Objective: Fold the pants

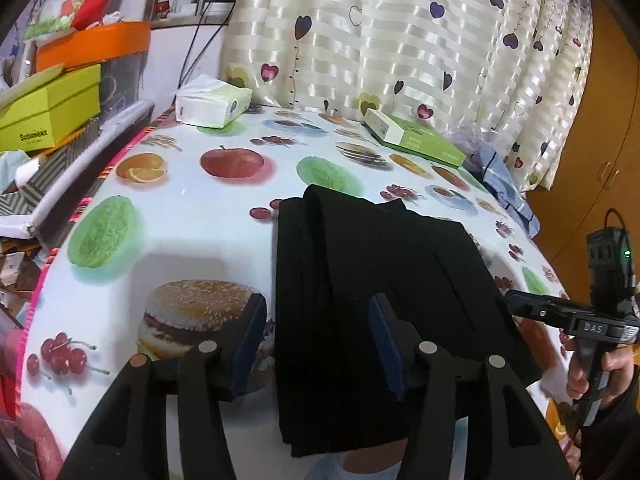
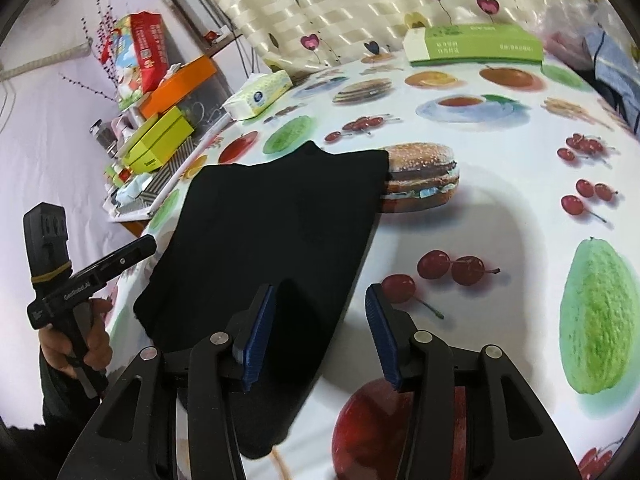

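My left gripper [image 1: 318,344] stands with its jaws apart and holds nothing; the left edge of the black pants [image 1: 372,280] lies between the fingers, but the blue pads [image 1: 248,344] do not press on it. My right gripper [image 2: 320,334] is also parted and empty, and the right edge of the pants [image 2: 272,228] lies just below its left finger.

The pants lie folded into a narrow stack on the fruit-print tablecloth [image 1: 192,216], with the near end over the table edge. I think the risk is here: a finger that catches the top layer can drag it and undo the fold, or the hanging end can pull the stack off. The tissue pack [image 1: 212,106] and green box [image 1: 416,136] lie well apart.
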A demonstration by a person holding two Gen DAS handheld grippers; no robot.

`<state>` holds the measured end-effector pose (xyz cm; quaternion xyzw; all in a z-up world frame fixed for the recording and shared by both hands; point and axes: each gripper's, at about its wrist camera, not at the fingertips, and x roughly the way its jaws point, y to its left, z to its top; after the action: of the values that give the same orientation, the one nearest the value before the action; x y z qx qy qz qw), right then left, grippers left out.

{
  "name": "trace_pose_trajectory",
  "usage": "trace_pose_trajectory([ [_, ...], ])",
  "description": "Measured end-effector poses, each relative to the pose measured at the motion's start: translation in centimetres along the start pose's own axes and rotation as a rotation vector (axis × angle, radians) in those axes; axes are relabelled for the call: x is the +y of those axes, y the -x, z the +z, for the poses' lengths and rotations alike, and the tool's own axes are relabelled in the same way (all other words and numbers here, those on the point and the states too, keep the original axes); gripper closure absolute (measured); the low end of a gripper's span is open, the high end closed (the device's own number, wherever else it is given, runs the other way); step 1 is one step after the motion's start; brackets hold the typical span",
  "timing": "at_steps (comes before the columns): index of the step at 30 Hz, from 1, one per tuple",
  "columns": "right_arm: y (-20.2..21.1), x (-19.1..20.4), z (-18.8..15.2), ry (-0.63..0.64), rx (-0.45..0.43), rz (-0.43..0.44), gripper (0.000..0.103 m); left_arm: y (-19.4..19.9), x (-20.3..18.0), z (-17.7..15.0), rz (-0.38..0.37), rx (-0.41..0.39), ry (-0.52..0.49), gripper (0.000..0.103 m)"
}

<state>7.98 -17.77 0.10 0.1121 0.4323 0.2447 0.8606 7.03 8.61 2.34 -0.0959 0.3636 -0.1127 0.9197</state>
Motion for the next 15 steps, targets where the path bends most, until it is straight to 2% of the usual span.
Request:
trace_pose_trajectory([
  [4,-0.9,-0.5,0.5,-0.035,0.013,0.035,0.055,-1.4,-0.1,0.6,-0.038,0.039,-0.002,0.045],
  [7,-1.3,-0.2,0.7,-0.034,0.021,0.054,0.055,-3.0,0.3,0.8,-0.017,0.079,0.012,0.045],
  [9,-1.6,0.1,0.8,-0.026,0.023,0.056,0.054,-4.0,0.8,0.8,-0.031,0.113,0.036,0.038],
  [15,-2.5,0.4,1.5,-0.022,0.021,0.062,0.053,-4.7,0.0,1.0,-0.042,0.113,0.019,0.037],
])
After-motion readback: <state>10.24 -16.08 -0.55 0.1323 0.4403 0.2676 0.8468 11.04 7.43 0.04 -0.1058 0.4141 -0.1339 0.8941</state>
